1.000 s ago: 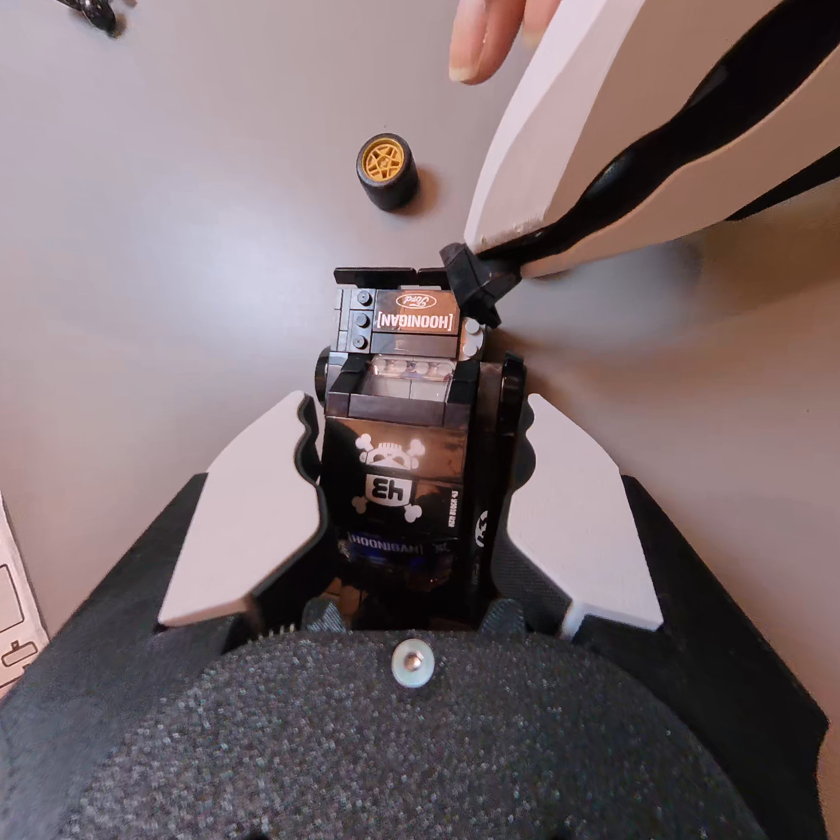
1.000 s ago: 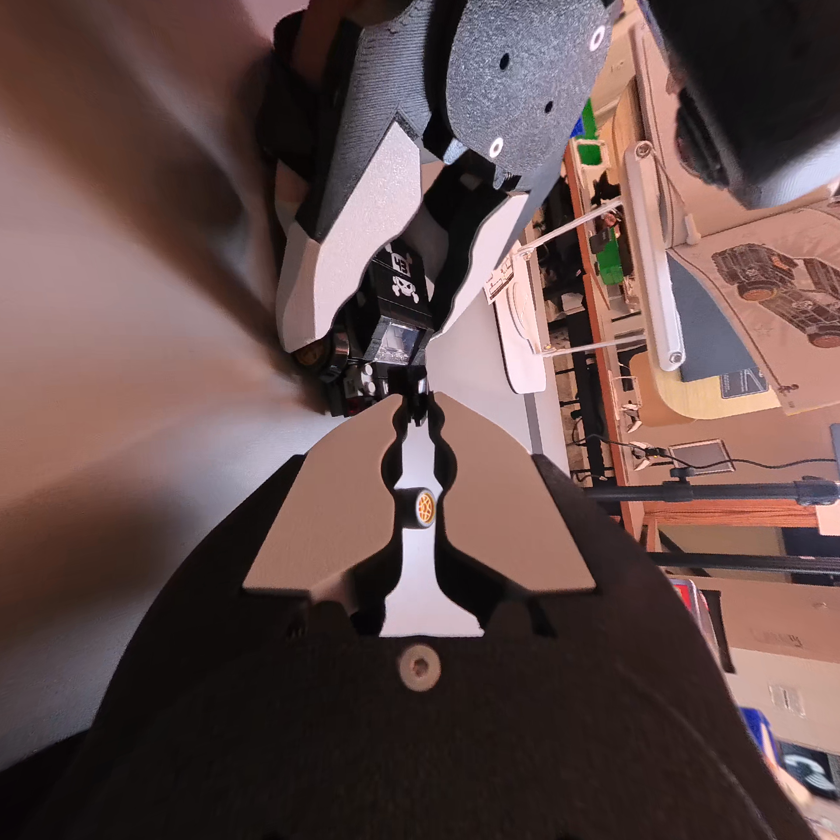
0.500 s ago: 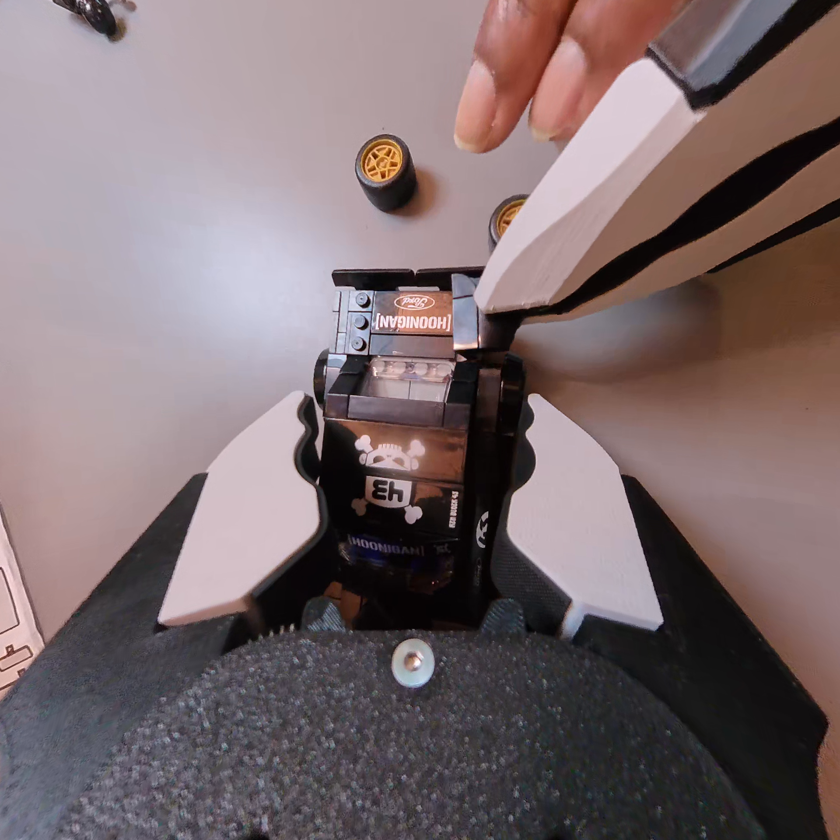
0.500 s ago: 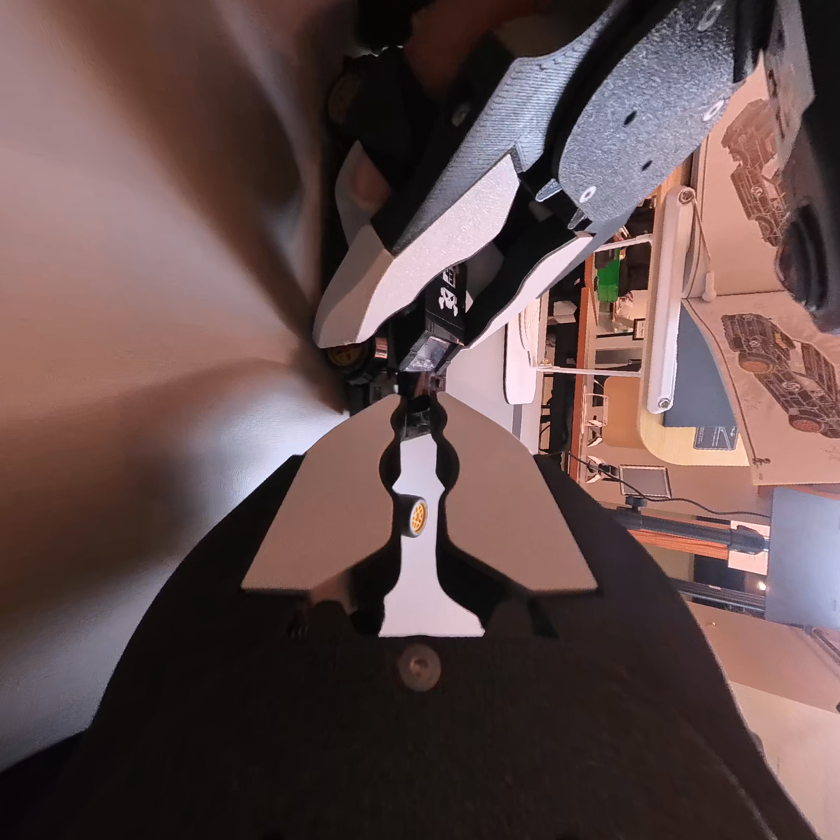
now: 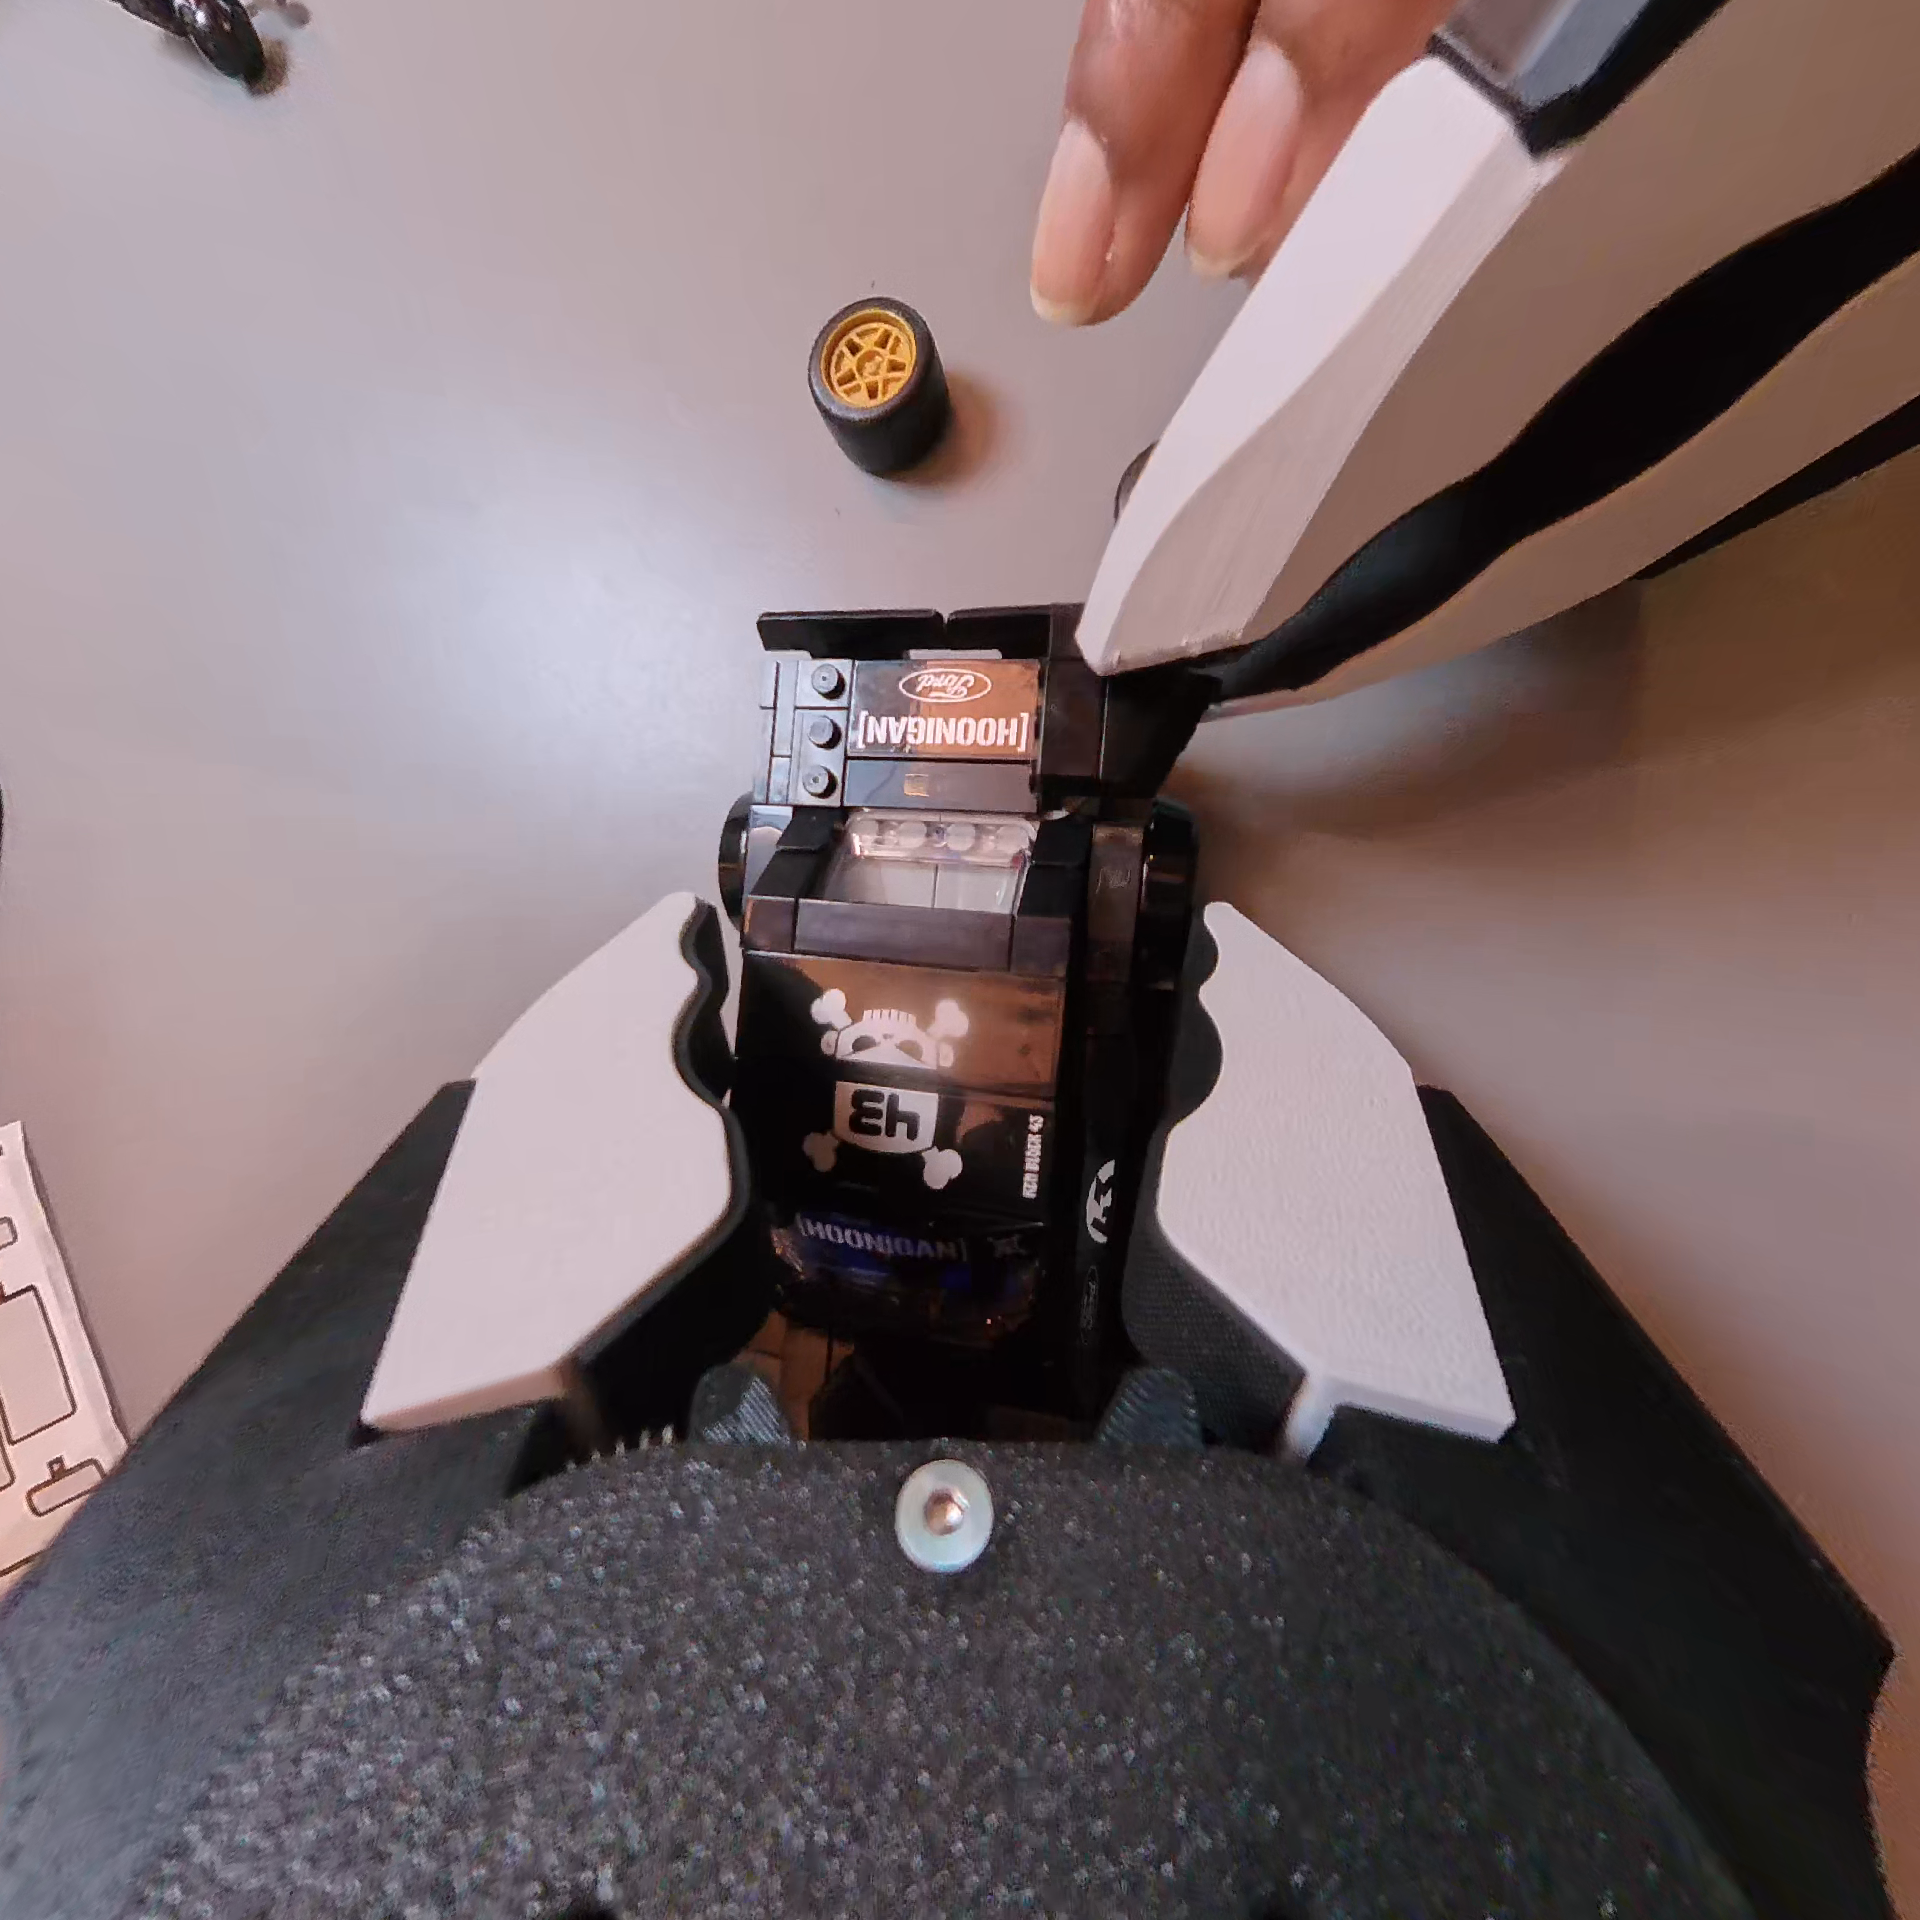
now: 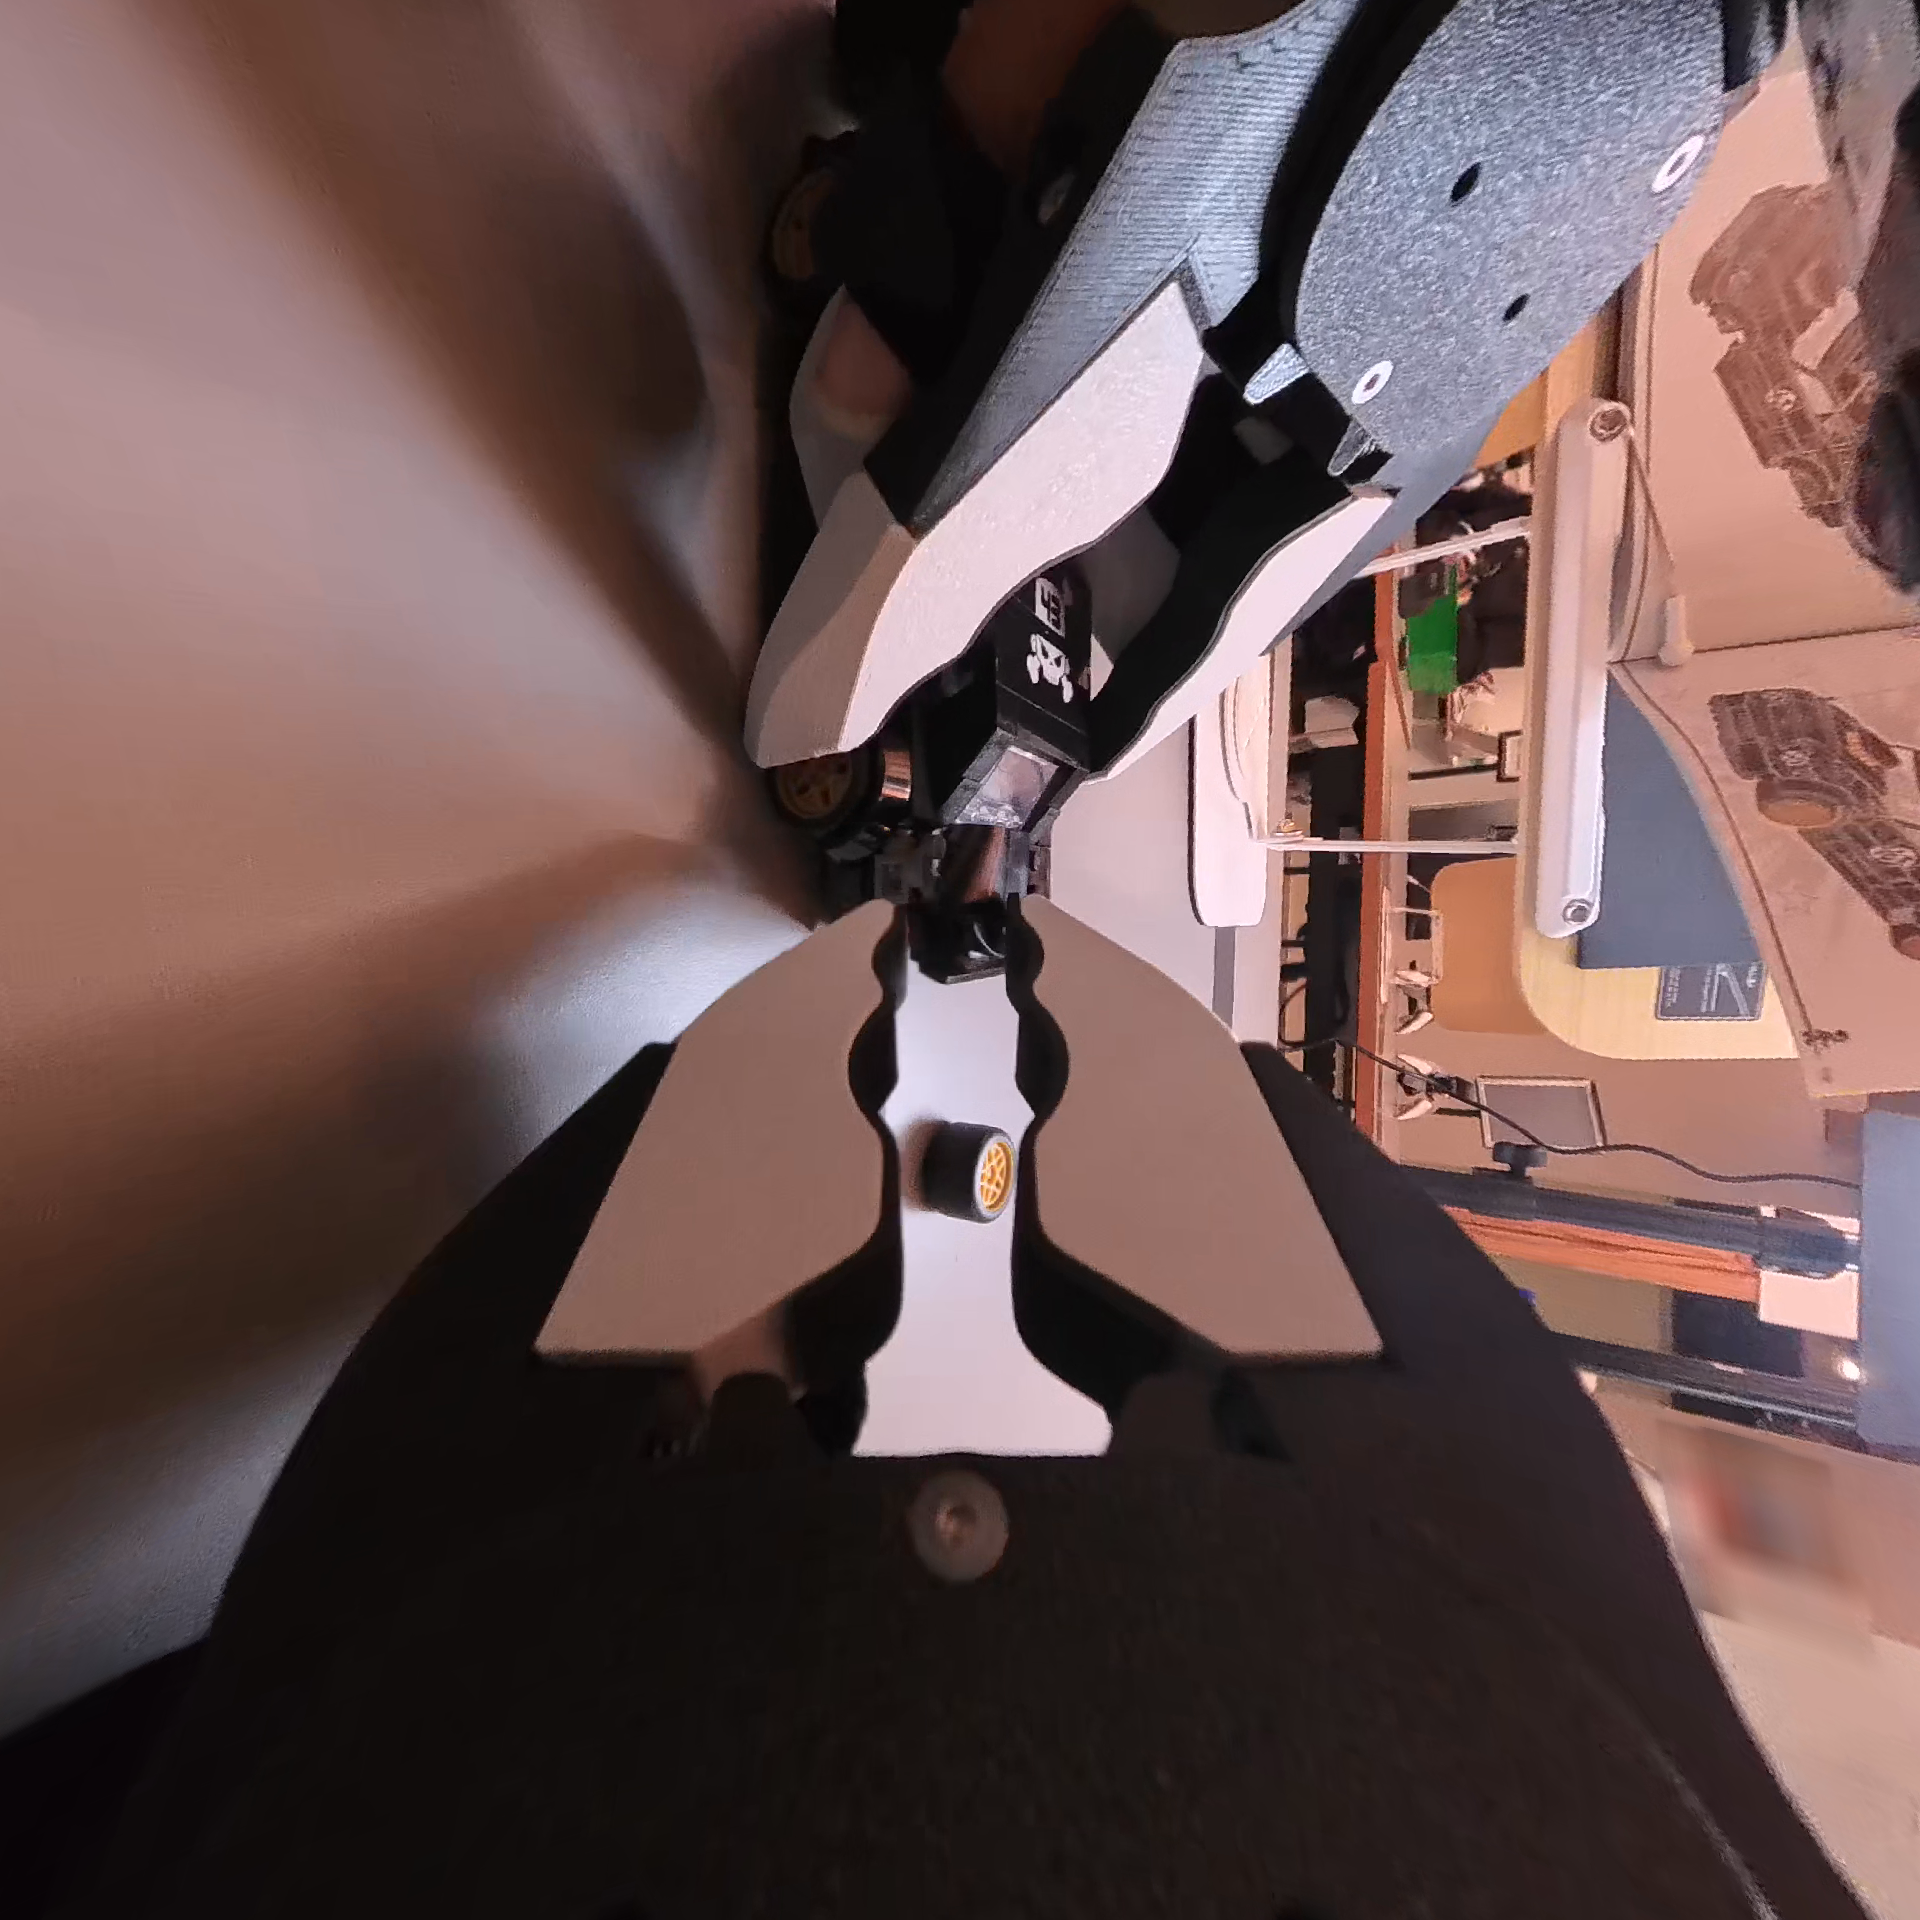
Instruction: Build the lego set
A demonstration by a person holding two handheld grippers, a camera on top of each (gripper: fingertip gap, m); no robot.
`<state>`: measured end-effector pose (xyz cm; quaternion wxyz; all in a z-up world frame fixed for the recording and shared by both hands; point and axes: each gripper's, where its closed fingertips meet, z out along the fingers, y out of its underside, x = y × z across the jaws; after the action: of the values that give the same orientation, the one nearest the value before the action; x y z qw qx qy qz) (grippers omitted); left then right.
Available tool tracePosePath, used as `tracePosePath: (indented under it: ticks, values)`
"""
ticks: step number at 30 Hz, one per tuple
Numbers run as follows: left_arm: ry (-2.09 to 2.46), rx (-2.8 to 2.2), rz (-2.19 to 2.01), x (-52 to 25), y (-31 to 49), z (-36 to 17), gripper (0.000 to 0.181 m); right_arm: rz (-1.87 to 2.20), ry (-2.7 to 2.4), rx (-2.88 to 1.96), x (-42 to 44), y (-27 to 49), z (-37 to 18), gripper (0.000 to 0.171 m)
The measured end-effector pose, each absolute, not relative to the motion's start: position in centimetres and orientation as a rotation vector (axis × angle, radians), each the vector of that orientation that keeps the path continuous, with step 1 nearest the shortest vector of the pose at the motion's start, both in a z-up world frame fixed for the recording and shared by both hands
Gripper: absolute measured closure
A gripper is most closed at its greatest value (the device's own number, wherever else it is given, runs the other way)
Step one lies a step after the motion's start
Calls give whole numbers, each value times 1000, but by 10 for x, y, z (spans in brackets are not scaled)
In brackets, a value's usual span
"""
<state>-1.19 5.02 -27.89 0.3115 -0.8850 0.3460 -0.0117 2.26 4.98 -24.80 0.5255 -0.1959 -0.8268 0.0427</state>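
grey tabletop (image 5: 416,623), matte. left gripper (image 5: 951,935) is clamped on both sides of a black lego car (image 5: 914,1091), its far end toward 12 o'clock. white printed lettering and a skull emblem sit on the car's roof and end tiles; the wording is not transcribed here. right gripper (image 6: 951,925) comes in from 2 o'clock in the left wrist view, jaws closed on a small black piece (image 6: 961,940) at the car's far right corner. loose gold-hubbed wheel (image 5: 878,400) at 11 o'clock, apart from the car. bare fingers (image 5: 1132,156) at 1 o'clock. printed sheet (image 5: 42,1351) at 8 o'clock.
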Motion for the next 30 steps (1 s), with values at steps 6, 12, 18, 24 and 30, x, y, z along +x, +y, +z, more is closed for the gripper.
tracePosePath:
  ticks: [6, 12, 18, 24, 30]
  values:
    - [910, -2343, -47, -12, 50, -279, 98, 134, -1972, -458, 20, 48, -247, 157]
    - [915, -2346, -46, -14, 48, -279, 98, 126, -1972, -440, 21, 46, -244, 161]
    - [905, -2335, -71, -15, 47, -275, 99, 131, -1994, -446, 22, 47, -244, 165]
    - [892, -2336, -94, -16, 45, -274, 101, 111, -2010, -450, 19, 48, -248, 160]
    - [888, -2323, -94, -18, 44, -269, 101, 340, -2069, -714, 21, 45, -240, 140]
